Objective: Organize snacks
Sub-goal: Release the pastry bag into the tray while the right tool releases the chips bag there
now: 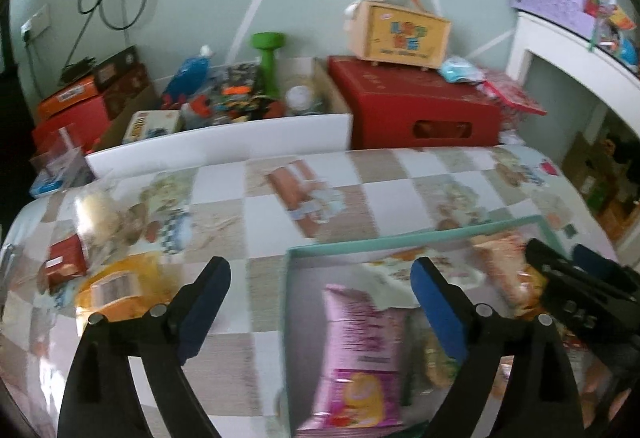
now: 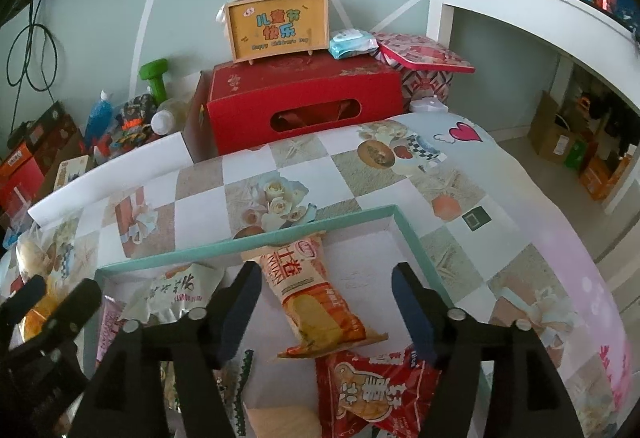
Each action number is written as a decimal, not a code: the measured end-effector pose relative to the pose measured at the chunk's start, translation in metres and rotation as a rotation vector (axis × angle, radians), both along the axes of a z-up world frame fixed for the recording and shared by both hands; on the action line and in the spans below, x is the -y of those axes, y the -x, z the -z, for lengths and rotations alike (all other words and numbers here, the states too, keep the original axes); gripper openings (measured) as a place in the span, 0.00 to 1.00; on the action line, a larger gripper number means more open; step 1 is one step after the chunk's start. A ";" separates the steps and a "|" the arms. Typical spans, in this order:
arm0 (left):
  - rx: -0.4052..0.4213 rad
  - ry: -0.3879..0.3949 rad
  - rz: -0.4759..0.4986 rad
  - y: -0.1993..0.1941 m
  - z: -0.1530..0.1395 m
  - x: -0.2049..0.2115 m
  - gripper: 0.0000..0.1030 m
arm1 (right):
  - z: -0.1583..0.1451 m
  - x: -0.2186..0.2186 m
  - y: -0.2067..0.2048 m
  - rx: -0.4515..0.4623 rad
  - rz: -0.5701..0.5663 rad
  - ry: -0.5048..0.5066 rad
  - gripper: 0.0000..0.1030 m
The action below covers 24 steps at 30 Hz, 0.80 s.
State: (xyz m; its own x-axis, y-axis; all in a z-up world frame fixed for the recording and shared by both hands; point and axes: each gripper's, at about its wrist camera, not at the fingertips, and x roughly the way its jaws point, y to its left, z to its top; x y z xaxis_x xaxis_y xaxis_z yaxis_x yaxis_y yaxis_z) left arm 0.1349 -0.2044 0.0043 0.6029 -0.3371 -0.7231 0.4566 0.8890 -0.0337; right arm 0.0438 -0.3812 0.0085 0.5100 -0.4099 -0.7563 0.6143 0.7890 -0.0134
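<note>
Both tongs are gaping wide, gripping nothing: left gripper (image 1: pixel 320 290) straddling the tray's (image 2: pixel 360 217) left wall, right gripper (image 2: pixel 324 286) hovering over the orange packet (image 2: pixel 316 302). Several packets are already lying inside; an orange bag (image 1: pixel 116 286) and loose snacks (image 1: pixel 96 213) are waiting left, apparently unsorted. Farther tabletop (image 2: pixel 200 209) is offering room.

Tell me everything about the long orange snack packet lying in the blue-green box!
The long orange snack packet is a shiny sealed wrapper, cream near the top and orange-red lower down, with a red logo, big red characters and a picture of a pale yellow roll. It lies flat on the pale floor of the teal box, its top end by the far wall, slanting toward the red snack bag, which its crimped bottom end seems to touch. The right gripper is open above it, not gripping.
</note>
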 end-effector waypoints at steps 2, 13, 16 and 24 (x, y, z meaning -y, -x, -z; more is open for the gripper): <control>-0.004 -0.013 -0.020 -0.003 0.003 -0.005 0.92 | 0.002 -0.002 -0.002 -0.012 -0.012 0.006 0.76; -0.015 -0.032 -0.065 -0.011 0.010 -0.014 0.99 | 0.011 -0.004 -0.007 -0.066 -0.028 0.010 0.88; -0.018 -0.035 -0.063 -0.011 0.011 -0.013 1.00 | 0.012 -0.003 -0.007 -0.068 -0.024 0.007 0.93; -0.022 -0.049 -0.062 -0.011 0.015 -0.011 1.00 | 0.013 -0.003 -0.007 -0.069 -0.034 0.013 1.00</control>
State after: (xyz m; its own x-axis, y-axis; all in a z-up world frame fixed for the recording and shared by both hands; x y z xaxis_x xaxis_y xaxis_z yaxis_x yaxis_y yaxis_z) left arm 0.1461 -0.1931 -0.0105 0.6048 -0.2634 -0.7515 0.4007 0.9162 0.0013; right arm 0.0513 -0.3784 -0.0049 0.4704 -0.4034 -0.7849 0.5844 0.8088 -0.0655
